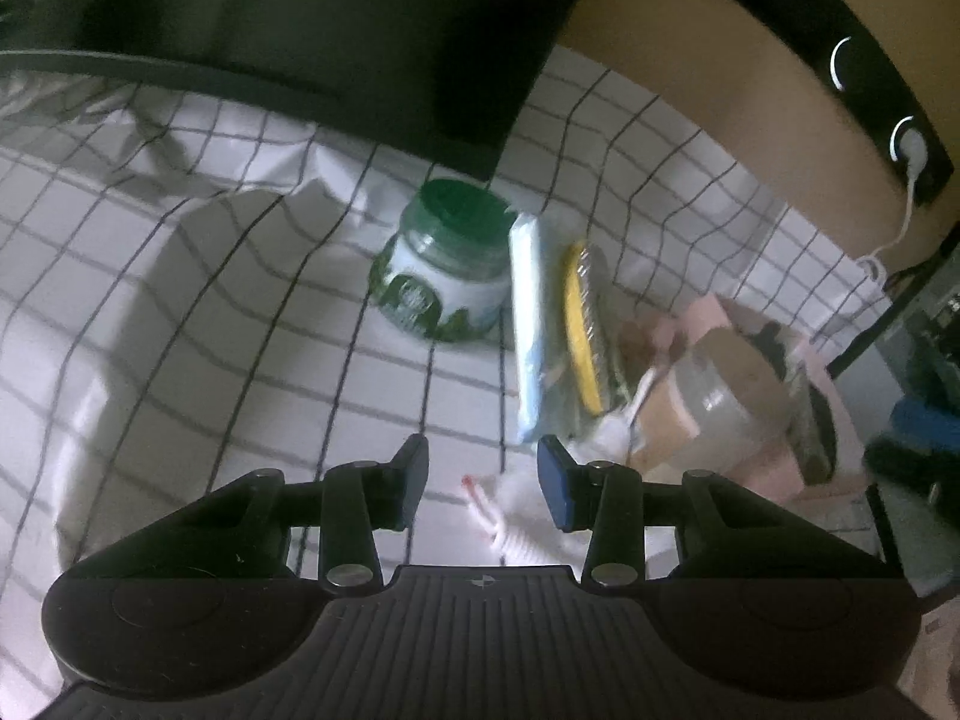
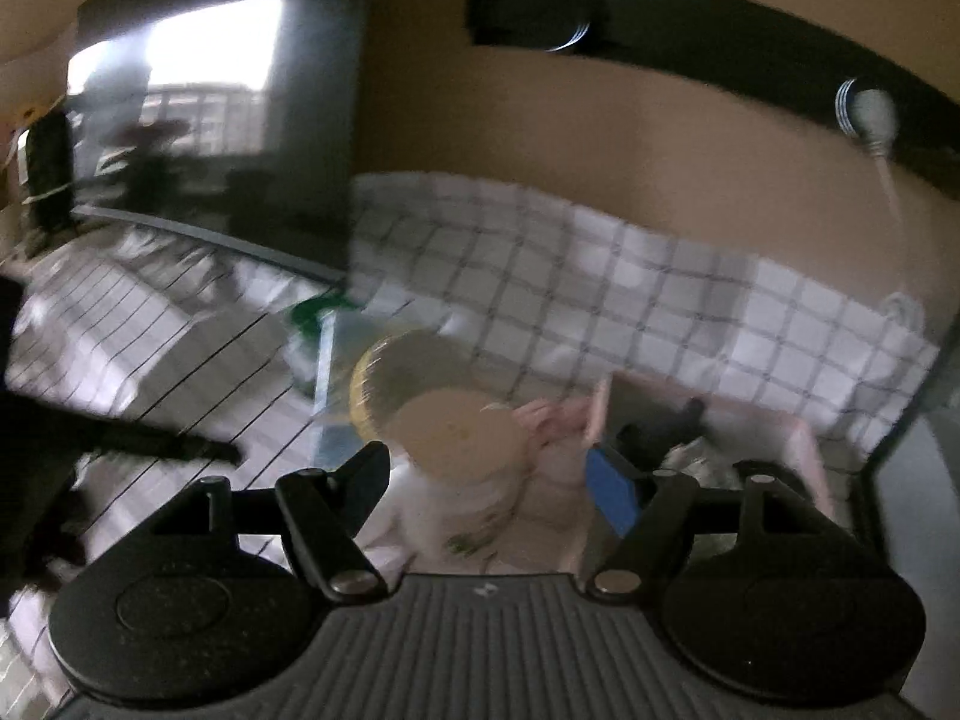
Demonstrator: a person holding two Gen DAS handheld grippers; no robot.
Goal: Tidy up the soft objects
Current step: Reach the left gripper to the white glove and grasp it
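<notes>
My left gripper hangs open over the checked cloth. A white twisted rope piece with a red tip lies under the gap, and neither pad touches it. Just beyond stand a pale blue soft pack and a yellow sponge in a wrapper, both on edge. My right gripper is open wide above a clear jar with a tan lid; a gap shows beside the blue pad. That jar sits in a pink box.
A green-lidded jar stands behind the blue pack. A dark screen rises at the back, and a tan wall with a black strip of sockets and a white cable runs to the right. The pink box holds dark and grey items.
</notes>
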